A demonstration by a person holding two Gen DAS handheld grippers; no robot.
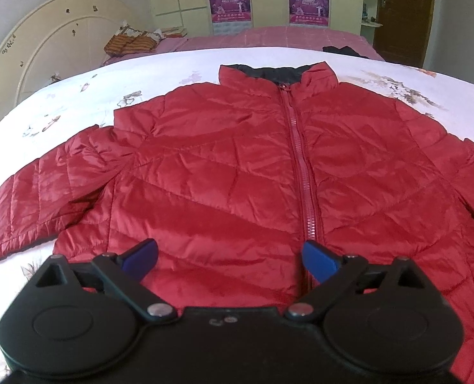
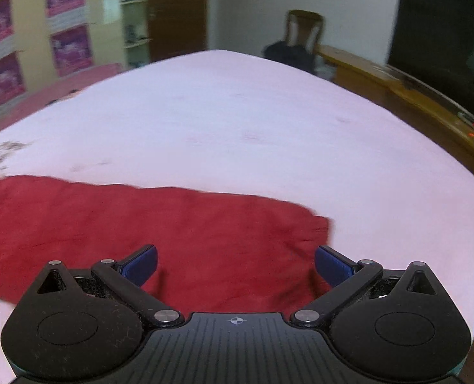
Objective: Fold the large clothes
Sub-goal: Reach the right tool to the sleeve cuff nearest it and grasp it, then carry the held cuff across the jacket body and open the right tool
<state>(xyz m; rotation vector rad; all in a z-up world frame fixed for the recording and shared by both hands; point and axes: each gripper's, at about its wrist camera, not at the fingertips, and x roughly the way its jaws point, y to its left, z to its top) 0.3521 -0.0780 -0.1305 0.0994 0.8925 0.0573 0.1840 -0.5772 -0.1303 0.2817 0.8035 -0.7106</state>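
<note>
Left tool (image 1: 230, 257) hovers spread above red jacket's (image 1: 237, 166) zipped hem.

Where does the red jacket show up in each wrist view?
Left wrist: the jacket fills the middle, spread flat front up, zipped, collar at the far end.
Right wrist: only one sleeve shows, blurred, running across the lower half from the left edge, its cuff towards the right.
Shared landmark: the white sheet under the jacket; the pink posters on the cupboards also show in both.
</note>
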